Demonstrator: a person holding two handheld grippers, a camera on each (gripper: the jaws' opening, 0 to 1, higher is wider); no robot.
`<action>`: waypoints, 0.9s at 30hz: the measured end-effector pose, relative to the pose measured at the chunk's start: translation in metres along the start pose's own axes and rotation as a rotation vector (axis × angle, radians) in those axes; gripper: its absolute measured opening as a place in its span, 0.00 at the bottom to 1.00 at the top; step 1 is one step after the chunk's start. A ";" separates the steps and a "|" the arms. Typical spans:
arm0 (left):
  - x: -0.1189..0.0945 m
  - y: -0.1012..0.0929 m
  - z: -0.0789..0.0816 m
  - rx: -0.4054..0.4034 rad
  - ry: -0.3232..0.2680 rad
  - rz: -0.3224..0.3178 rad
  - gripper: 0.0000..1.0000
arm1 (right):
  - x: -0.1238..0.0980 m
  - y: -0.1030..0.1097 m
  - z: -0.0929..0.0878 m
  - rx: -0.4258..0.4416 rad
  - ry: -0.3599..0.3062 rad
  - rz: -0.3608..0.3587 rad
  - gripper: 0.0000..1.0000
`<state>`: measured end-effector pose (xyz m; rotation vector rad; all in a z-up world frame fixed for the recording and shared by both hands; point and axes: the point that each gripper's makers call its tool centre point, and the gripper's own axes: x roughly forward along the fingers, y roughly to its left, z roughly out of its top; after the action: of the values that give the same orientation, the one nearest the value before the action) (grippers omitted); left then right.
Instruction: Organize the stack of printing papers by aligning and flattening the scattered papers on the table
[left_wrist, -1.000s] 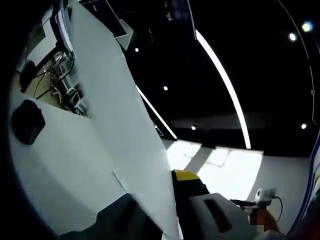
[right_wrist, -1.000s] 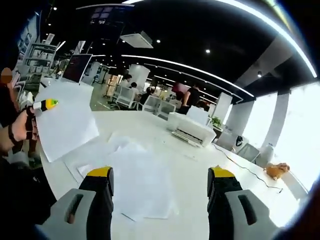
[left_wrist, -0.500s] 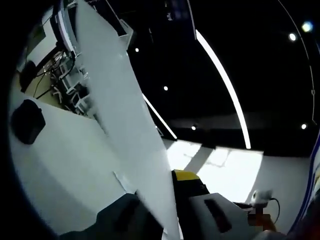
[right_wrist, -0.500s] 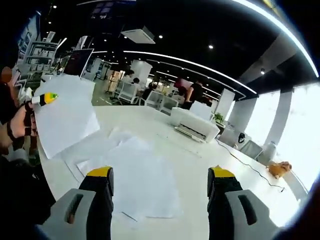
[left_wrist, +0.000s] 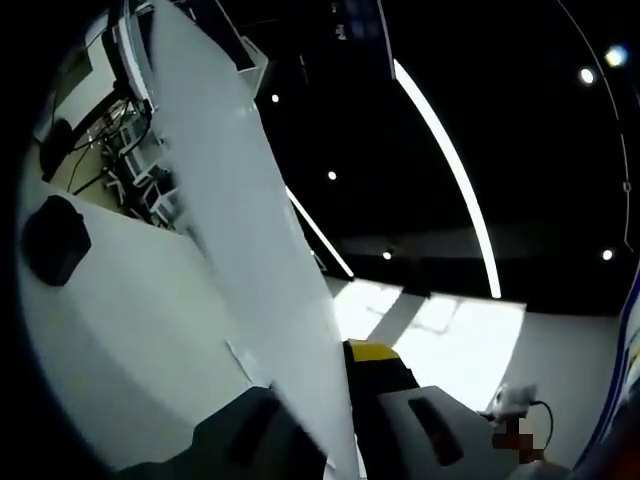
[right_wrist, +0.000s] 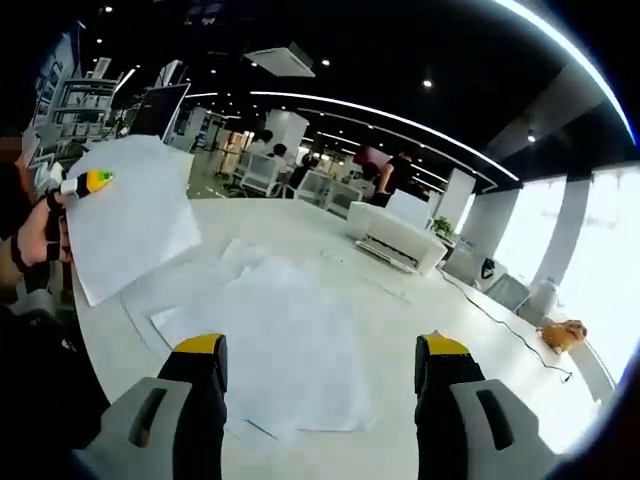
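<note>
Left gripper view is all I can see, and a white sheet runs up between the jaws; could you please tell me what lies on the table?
Observer: Several loose papers lie scattered and overlapping on the white table, ahead of the right gripper.
Operator: Thank you. Is that gripper holding anything?
Observer: No, its jaws stand open with nothing between them.
Operator: And where is my sheet relative to the table?
Observer: The left gripper holds the sheet lifted, at the table's left side.
</note>
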<state>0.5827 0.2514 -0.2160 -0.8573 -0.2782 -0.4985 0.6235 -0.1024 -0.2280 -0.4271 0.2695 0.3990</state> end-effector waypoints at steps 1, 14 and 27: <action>0.000 0.000 0.000 0.002 -0.001 0.002 0.06 | 0.000 0.000 -0.001 -0.001 0.004 0.002 0.72; 0.000 0.001 -0.001 0.002 0.000 0.002 0.06 | 0.011 0.006 -0.011 0.001 0.032 0.016 0.72; 0.000 -0.001 -0.002 0.007 0.001 -0.001 0.06 | 0.023 0.021 -0.013 -0.020 0.047 0.047 0.72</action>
<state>0.5820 0.2495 -0.2167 -0.8501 -0.2790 -0.4988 0.6334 -0.0835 -0.2540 -0.4512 0.3217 0.4381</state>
